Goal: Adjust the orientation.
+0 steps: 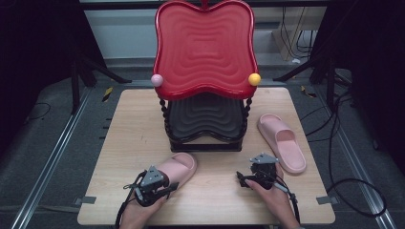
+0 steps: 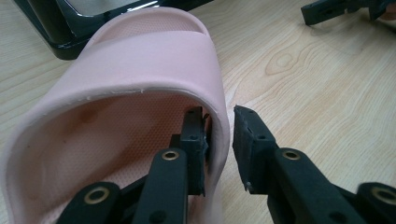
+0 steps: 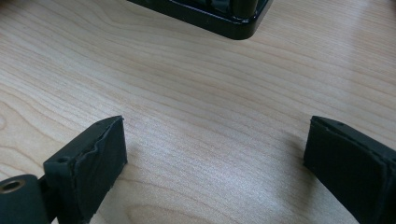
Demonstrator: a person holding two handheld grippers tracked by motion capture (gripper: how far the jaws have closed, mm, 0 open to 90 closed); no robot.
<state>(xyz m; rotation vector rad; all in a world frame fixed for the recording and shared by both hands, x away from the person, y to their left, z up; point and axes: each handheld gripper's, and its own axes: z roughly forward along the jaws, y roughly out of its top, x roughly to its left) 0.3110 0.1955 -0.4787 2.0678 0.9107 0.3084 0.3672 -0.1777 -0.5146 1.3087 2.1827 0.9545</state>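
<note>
A pink slipper [image 1: 179, 167] lies on the wooden table [image 1: 133, 129] just in front of the rack, its heel end toward my left gripper [image 1: 173, 186]. In the left gripper view the slipper [image 2: 154, 56] looms close, and my left gripper [image 2: 219, 135] straddles its side wall, one jaw inside and one outside, with a thin gap left on the outer side. A second pink slipper [image 1: 282, 140] lies to the right of the rack. My right gripper [image 1: 242, 180] sits near the table's front, wide open over bare wood [image 3: 215, 154].
A two-tier rack stands at the table's middle back, with a red wavy tray [image 1: 204, 47] on top and a black shelf [image 1: 205, 117] below. A pink ball [image 1: 156, 80] and a yellow ball [image 1: 254, 79] cap its posts. Its black base [image 3: 224, 18] is close ahead.
</note>
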